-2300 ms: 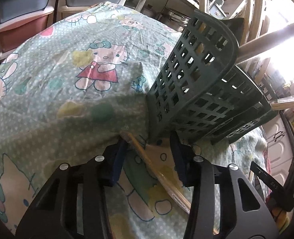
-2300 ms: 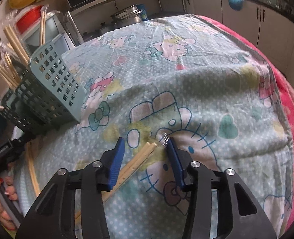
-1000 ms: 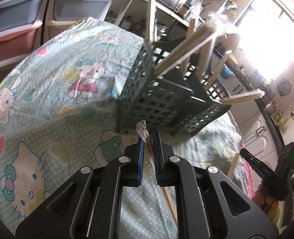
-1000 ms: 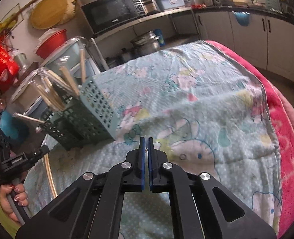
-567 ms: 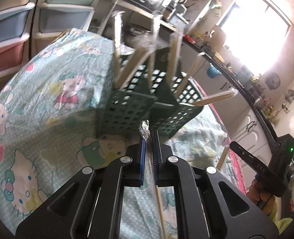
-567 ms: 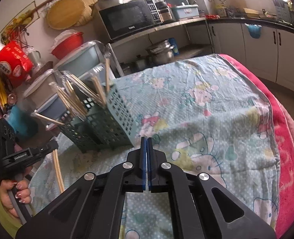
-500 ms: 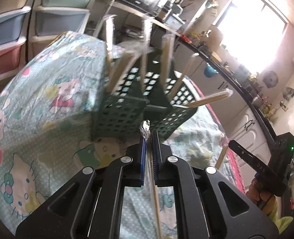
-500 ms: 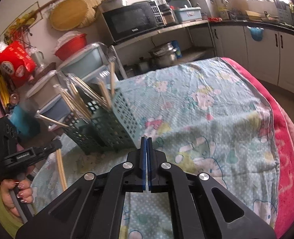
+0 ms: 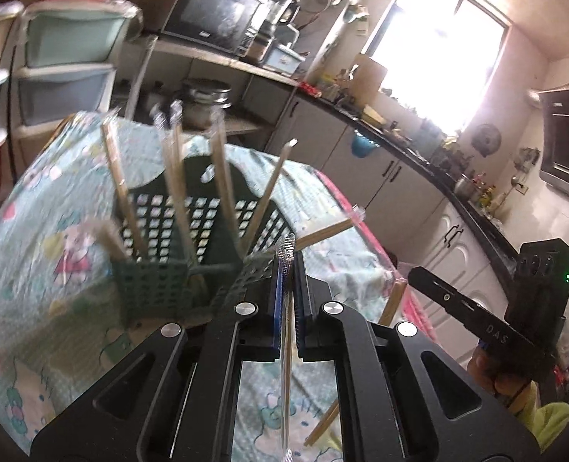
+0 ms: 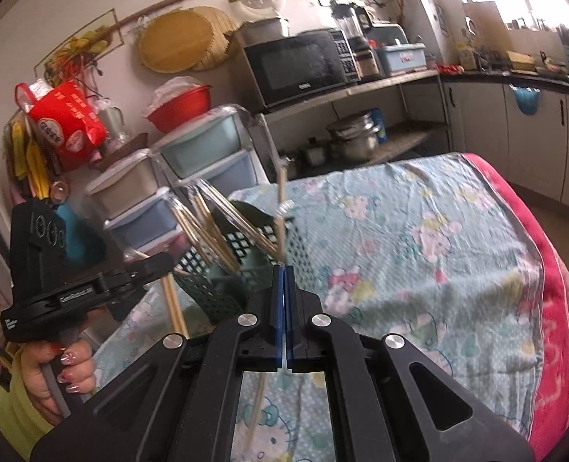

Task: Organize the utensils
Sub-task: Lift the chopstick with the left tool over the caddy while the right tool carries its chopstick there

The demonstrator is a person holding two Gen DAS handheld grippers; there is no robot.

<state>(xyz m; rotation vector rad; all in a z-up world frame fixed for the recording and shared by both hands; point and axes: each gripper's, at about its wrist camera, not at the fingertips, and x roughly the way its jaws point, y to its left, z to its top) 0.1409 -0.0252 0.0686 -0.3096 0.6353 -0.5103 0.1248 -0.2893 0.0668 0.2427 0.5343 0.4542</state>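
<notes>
Showing only rightward: hand (image 10: 59,369) beneath left tongs (image 10: 165,263)

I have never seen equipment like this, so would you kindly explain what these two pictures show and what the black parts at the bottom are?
There is no robot here: a person holds a hand-held gripper in each hand, and each gripper carries a wide-angle camera looking forward along its two black fingers. One picture is from the left gripper, the other from the right gripper; each view also shows the other tool off to the side.

The surface is a table under a cartoon-cat cloth. On it stands a dark green slotted utensil basket already holding several wrapped pairs of chopsticks.

Both grippers are shut. The left one pinches a clear-wrapped pair of chopsticks between its blue pads. In the left view, the right one also carries a wrapped chopstick pair, held above the cloth.
</notes>
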